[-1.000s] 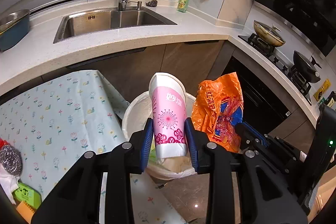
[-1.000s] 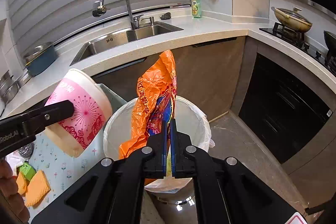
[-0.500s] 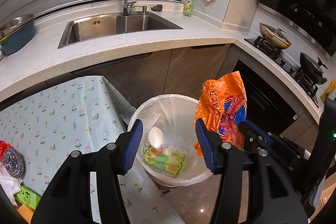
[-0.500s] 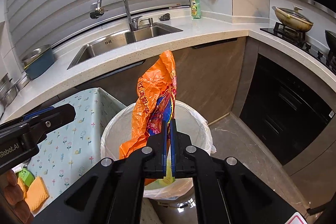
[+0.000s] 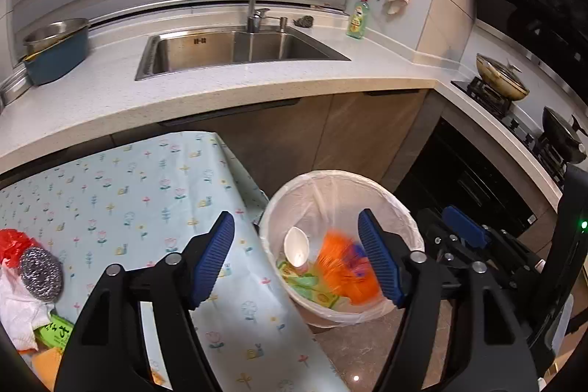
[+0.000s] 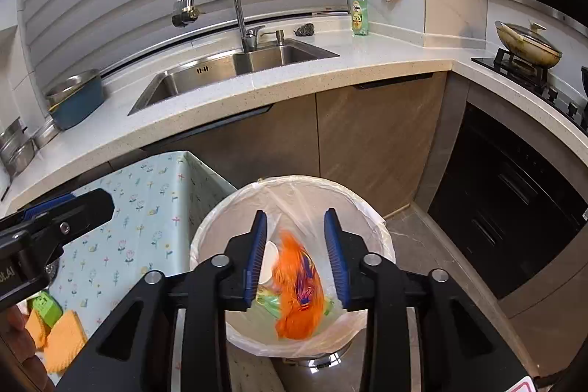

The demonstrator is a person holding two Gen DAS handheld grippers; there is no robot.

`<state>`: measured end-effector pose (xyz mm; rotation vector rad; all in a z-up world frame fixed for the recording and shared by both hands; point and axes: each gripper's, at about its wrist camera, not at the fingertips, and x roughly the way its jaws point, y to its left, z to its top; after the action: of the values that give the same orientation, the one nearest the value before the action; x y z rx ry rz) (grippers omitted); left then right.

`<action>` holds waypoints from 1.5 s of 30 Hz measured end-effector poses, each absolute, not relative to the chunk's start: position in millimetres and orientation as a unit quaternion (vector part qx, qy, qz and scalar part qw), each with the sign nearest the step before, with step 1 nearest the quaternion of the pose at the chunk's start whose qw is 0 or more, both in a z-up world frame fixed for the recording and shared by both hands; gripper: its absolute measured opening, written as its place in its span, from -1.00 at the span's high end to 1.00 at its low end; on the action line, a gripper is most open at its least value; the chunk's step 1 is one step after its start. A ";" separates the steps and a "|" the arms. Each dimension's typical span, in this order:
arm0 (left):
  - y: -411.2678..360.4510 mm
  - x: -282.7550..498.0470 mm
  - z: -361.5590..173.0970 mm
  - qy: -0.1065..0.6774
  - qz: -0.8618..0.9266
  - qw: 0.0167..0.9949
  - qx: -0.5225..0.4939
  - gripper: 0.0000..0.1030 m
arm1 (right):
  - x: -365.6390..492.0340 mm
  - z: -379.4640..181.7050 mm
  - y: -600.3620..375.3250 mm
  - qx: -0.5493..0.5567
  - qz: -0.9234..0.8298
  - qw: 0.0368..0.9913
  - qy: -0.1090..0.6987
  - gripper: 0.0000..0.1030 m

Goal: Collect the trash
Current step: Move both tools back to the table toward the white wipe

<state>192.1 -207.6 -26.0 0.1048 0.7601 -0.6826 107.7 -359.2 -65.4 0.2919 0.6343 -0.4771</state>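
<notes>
My right gripper [image 6: 296,254] hangs above the round bin [image 6: 382,237], ribbed blue pads [image 6: 335,256] parted and empty. Beneath them the crinkled orange wrapper [image 6: 297,296], motion-blurred, lies inside the translucent liner beside a white paper cup [image 6: 268,263] and green packets [image 5: 305,283]. My left gripper [image 5: 297,259] is level with the bin's rim, pads wide apart, holding nothing. A steel scourer [image 5: 40,269] rests on the floral tablecloth [image 5: 128,186].
</notes>
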 end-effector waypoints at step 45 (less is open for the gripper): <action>200.4 198.2 -52.0 0.418 -0.007 0.908 -0.025 -0.50 | 170.0 -67.0 11.2 0.068 0.077 0.923 0.371 -0.12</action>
<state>198.2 200.4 -52.0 -0.0515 0.8632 -0.0143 170.0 11.2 -67.0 0.1389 0.7610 0.1589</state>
